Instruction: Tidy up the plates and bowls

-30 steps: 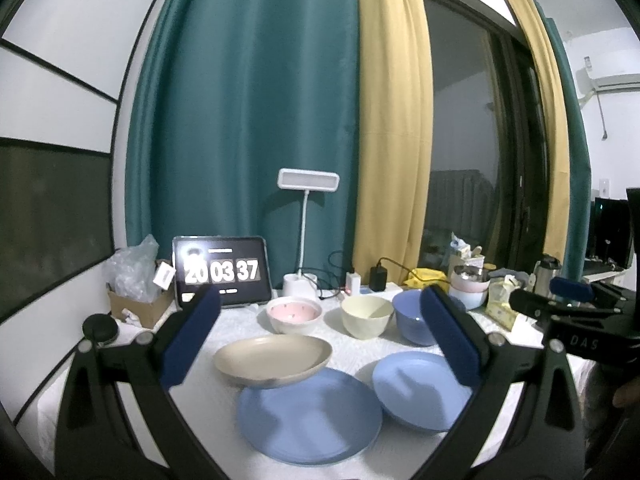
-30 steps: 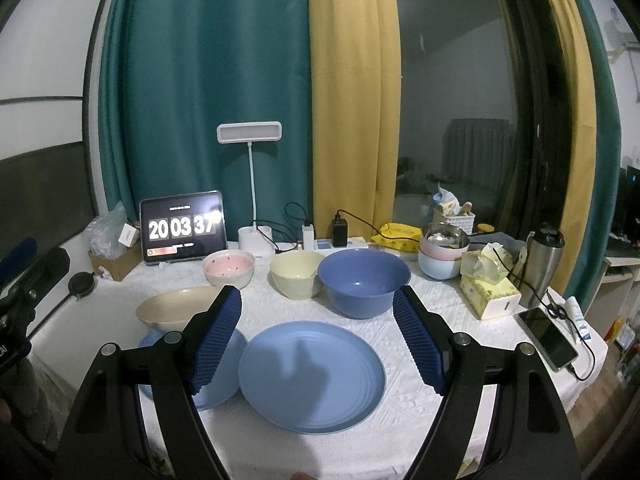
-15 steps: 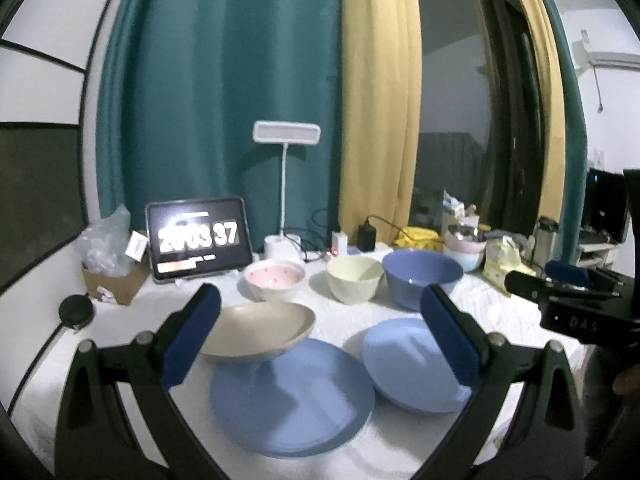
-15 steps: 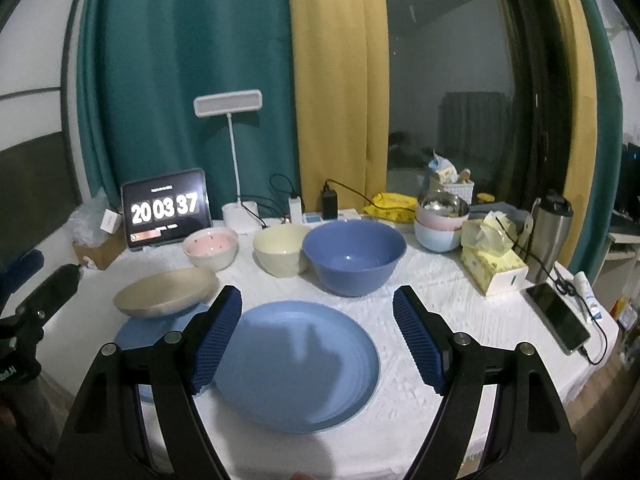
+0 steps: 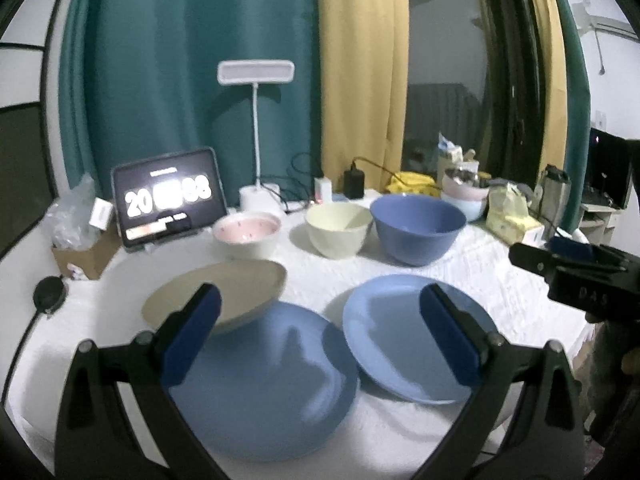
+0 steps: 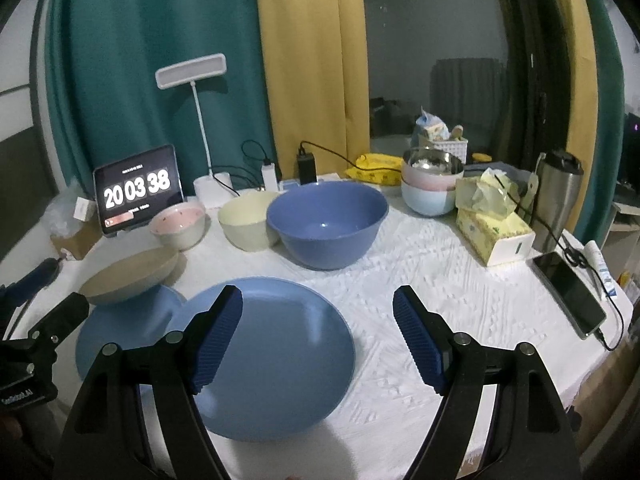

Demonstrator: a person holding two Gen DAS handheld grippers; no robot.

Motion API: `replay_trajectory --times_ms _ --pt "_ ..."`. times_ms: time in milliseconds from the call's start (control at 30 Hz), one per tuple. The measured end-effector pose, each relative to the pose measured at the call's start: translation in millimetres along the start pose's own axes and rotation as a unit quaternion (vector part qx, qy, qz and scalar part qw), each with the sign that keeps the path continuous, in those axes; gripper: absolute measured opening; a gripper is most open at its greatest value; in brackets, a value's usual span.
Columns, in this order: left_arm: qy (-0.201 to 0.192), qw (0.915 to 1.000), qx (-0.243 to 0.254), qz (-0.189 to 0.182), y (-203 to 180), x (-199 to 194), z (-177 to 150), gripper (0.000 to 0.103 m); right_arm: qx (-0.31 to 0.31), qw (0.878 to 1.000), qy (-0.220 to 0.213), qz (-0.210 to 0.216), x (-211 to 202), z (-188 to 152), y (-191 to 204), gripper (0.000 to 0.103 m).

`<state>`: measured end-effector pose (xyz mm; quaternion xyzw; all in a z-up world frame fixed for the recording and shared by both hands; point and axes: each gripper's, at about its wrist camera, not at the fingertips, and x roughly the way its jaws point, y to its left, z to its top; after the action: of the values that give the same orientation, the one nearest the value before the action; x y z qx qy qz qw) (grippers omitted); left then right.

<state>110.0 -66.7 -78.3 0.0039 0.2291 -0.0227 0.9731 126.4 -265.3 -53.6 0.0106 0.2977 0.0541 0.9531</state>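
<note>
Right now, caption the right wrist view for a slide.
Open right gripper hovers over a blue plate, bowls lined up behind on the white tablecloth.

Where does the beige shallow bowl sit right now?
In the left wrist view the beige shallow bowl lies left of centre, its near edge resting on a blue plate, in front of the pink bowl.

tablet clock point(image 6: 138, 191): reads "20 03 38", far left of the table, right wrist view
tablet clock, left wrist view: only "20" legible, rest glared out
right gripper body point(image 5: 592, 294): faint "DAS"
left gripper body point(image 6: 24, 376): small white lettering, too blurred to read
tissue box point(image 6: 494, 234): print illegible
</note>
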Motion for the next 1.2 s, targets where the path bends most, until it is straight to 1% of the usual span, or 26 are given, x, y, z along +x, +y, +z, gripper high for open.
replay_trajectory --times_ms 200,400,467,533,600,633,700,800,833,867,900,1033,1100,1167,1200 --pt "0.029 0.9996 0.003 -0.003 -6.1 22.9 -6.2 0.100 0.005 1.000 0.025 0.004 23.5 -6.3 -9.5 0.080" --pt "0.057 0.9983 0.008 -0.005 -13.1 46.9 -15.0 0.100 0.008 0.998 0.055 0.011 48.6 -16.2 -18.8 0.072" --pt "0.066 0.9978 0.010 -0.007 -14.9 53.8 -17.4 0.100 0.008 0.998 0.063 0.011 56.6 -20.0 -21.8 0.068" --pt "0.075 0.9970 0.013 -0.008 -17.8 61.4 -19.9 0.098 0.009 0.997 0.071 0.010 64.5 -23.4 -24.6 0.064" --pt "0.088 0.9960 0.016 -0.009 -20.5 70.1 -22.7 0.086 0.011 0.997 0.078 0.010 71.2 -26.8 -27.1 0.061" --pt "0.098 0.9949 0.017 -0.010 -21.8 75.0 -24.3 0.084 0.011 0.997 0.082 0.009 74.6 -28.2 -28.2 0.058" --pt "0.112 0.9935 0.017 -0.009 -22.6 82.8 -26.9 0.077 0.013 0.996 0.091 0.010 81.0 -30.8 -29.8 0.052" --pt "0.126 0.9919 0.017 -0.007 -24.6 90.1 -30.3 0.067 0.014 0.994 0.105 0.017 89.7 -33.6 -32.5 0.045" --pt "0.129 0.9914 0.018 -0.005 -25.2 91.8 -31.0 0.065 0.015 0.994 0.109 0.021 92.2 -35.0 -33.2 0.041" --pt "0.135 0.9907 0.019 -0.004 -25.7 94.9 -32.0 0.060 0.015 0.993 0.112 0.023 94.4 -35.7 -34.0 0.037" --pt "0.139 0.9901 0.019 -0.004 -26.3 96.8 -32.4 0.056 0.014 0.993 0.116 0.023 96.9 -36.8 -34.2 0.035" --pt "0.156 0.9876 0.021 0.000 -27.4 104.8 -36.8 0.050 0.014 0.992 0.125 0.027 104.5 -40.0 -34.4 0.028" --pt "0.162 0.9865 0.022 0.000 -28.1 107.4 -38.9 0.043 0.016 0.991 0.129 0.031 107.2 -41.5 -35.3 0.026" --pt "0.165 0.9860 0.025 0.000 -28.7 108.6 -40.1 0.040 0.018 0.990 0.134 0.037 110.0 -43.1 -35.1 0.022" --pt "0.168 0.9855 0.026 -0.001 -29.3 109.9 -40.8 0.037 0.017 0.990 0.136 0.039 111.0 -43.9 -34.6 0.020"
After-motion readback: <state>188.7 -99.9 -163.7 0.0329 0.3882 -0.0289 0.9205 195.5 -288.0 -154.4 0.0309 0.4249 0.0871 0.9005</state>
